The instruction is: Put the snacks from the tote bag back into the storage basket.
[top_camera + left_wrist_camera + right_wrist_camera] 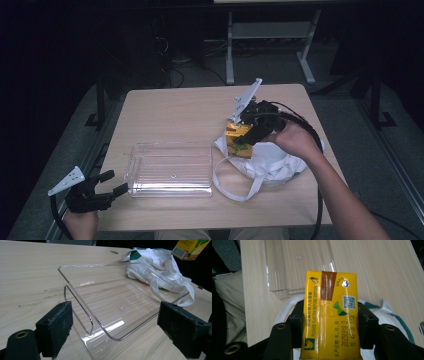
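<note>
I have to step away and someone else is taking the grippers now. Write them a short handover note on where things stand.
Right gripper: shut on the yellow drink carton, held above the white cloth bag at the table's right side.
Left gripper: open, holding nothing, near the left front corner of the table, aimed at the clear plastic tray.
Tray: lies flat between the two grippers, nothing in it.
Done: carton gripped and out of the bag.
Left: likely set the carton in the tray; whether more items remain in the bag cannot be seen.

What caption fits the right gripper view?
Right gripper shut on yellow drink carton above white bag, clear tray beyond.
</note>
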{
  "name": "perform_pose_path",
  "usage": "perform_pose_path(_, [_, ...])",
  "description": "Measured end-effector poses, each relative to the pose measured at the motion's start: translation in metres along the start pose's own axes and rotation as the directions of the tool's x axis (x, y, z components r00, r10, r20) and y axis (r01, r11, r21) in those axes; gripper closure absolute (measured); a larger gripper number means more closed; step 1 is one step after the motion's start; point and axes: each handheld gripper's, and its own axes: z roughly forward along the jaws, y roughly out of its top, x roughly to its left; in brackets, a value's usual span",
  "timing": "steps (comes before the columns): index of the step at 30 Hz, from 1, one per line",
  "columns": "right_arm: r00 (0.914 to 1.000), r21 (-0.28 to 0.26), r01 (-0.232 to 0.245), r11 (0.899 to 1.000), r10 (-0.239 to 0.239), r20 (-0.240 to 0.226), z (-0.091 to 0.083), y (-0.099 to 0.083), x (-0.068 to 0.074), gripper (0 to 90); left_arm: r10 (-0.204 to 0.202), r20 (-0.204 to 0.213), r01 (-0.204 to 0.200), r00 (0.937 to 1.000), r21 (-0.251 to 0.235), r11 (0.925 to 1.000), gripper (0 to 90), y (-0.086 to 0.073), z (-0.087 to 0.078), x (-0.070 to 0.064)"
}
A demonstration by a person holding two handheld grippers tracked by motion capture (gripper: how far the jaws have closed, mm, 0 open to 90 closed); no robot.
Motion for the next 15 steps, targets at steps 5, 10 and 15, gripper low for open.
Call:
perform_pose_path(5, [0.9972,-0.013,0.068,0.998,-0.069,-0.028,0.006,0.017,0.014,51.0,-0.003,0.000,0.003,1.0000,-0.007,1.0000,12.7,0.000,0.000,0.000])
perform_pose_path(10, [0.9930,-0.008,0.107,0.994,-0.107,-0.049,0.015,0.033,0.026,51.1,-0.008,-0.001,0.008,1.0000,-0.013,0.9999,12.8,0.000,-0.001,0.000])
perform_pose_path(15, [0.9902,-0.011,0.121,0.993,-0.122,-0.068,0.023,0.044,0.032,51.0,-0.012,0.001,0.012,0.9999,-0.010,0.9999,12.8,0.000,0.000,0.001])
